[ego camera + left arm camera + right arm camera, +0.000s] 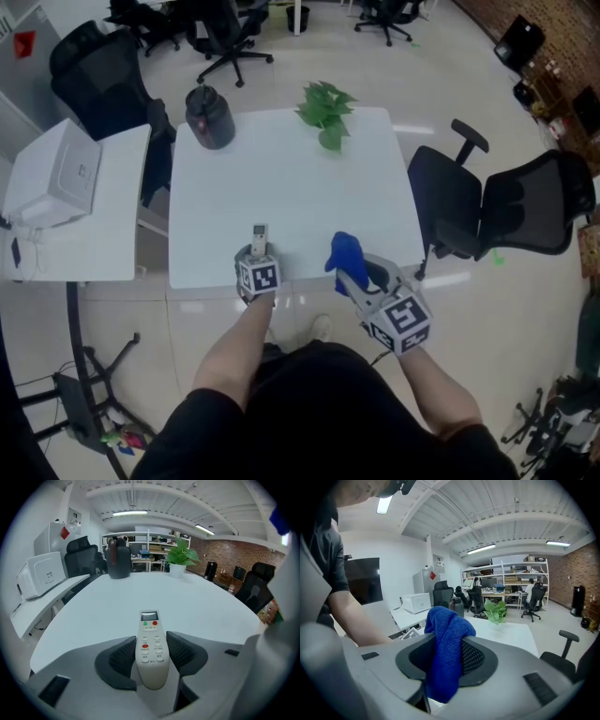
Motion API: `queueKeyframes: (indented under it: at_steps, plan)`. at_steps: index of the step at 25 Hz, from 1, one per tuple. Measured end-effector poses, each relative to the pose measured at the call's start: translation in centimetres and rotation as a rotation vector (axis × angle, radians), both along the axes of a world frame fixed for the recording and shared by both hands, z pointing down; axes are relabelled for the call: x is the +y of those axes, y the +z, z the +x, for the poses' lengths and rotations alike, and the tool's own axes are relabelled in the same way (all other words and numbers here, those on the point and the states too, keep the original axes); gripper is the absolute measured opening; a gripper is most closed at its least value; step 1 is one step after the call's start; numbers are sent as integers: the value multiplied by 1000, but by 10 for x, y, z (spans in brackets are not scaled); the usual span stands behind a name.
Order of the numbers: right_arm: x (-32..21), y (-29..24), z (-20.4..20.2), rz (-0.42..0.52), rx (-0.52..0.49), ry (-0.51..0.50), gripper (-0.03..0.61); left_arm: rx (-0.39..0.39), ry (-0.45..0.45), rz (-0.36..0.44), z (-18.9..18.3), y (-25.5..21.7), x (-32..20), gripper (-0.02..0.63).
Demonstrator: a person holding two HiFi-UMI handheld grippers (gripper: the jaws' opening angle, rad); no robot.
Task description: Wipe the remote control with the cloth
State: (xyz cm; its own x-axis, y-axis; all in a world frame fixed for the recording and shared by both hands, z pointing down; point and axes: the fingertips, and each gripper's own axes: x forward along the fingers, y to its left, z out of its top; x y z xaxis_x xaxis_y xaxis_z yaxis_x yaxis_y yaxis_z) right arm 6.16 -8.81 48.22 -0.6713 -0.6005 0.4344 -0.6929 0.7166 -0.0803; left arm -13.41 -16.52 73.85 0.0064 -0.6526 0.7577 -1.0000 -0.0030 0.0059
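Observation:
A white remote control (151, 644) with red and green buttons and a small screen sits between the dark pads of my left gripper (151, 656), which is shut on it. In the head view the remote (260, 236) sticks out past the left gripper (257, 258) over the white table's (300, 187) front edge. My right gripper (443, 660) is shut on a bunched blue cloth (445, 644) that hangs out above and below its pads. In the head view the cloth (345, 255) stands to the right of the remote, held up off the table by the right gripper (356, 272).
A dark jug (209, 116) and a potted green plant (325, 110) stand at the table's far edge. A black office chair (487, 211) is at the right. A side desk with a white printer (52, 173) is at the left.

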Motion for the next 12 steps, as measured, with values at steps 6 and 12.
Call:
queueKeyframes:
  at_steps: [6, 12]
  plan:
    - [-6, 8, -4, -20, 7, -7, 129, 23, 14, 6, 6, 0, 1, 252]
    - [-34, 44, -8, -59, 81, 10, 130, 34, 74, 96, 5, -33, 10, 278]
